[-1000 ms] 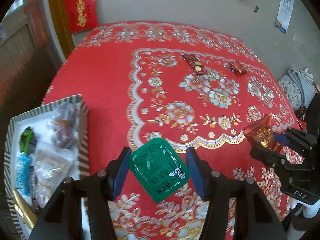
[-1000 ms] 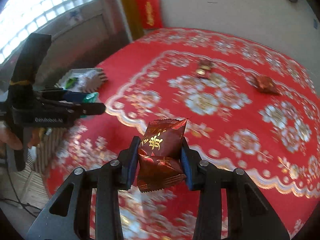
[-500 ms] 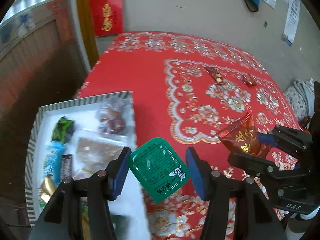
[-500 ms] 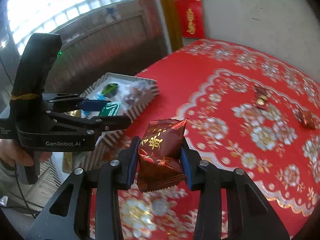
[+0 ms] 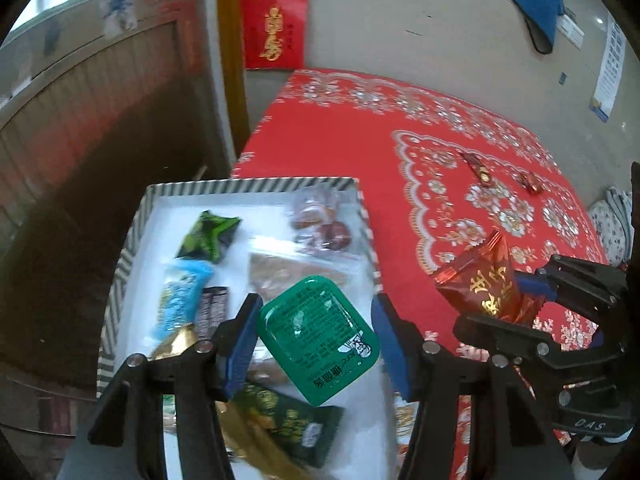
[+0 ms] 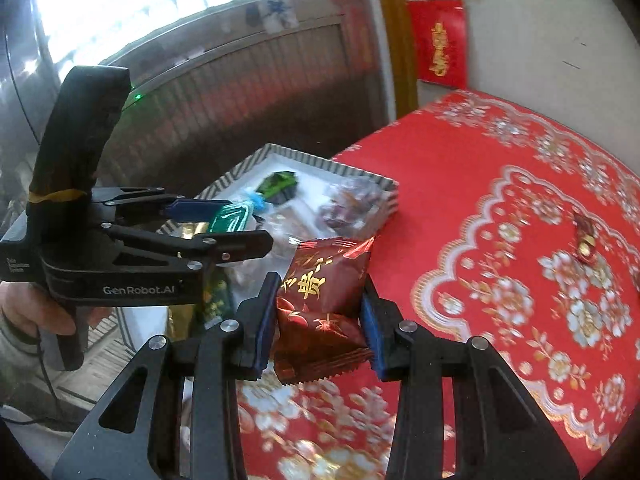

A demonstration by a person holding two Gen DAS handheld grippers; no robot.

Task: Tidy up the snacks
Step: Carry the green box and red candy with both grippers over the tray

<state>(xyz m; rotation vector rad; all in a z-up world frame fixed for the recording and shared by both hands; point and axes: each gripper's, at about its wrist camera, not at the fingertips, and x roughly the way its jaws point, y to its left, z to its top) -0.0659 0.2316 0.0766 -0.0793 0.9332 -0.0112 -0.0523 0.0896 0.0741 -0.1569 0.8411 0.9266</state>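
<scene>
With your left gripper [image 5: 316,338] closed on the green sauce cup [image 5: 318,338] at lower centre over the striped tray [image 5: 120,280] and your right gripper [image 6: 320,320] clamping the red snack packet [image 6: 324,304], transport appears complete; next, release each into the tray.

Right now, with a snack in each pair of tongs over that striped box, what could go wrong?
The green sauce cup sits tilted in the left tongs, touching one pad only, so it may slip early. The striped box is crowded; a drop could bounce out. The right tongs with the red packet hover close and might bump them.
</scene>
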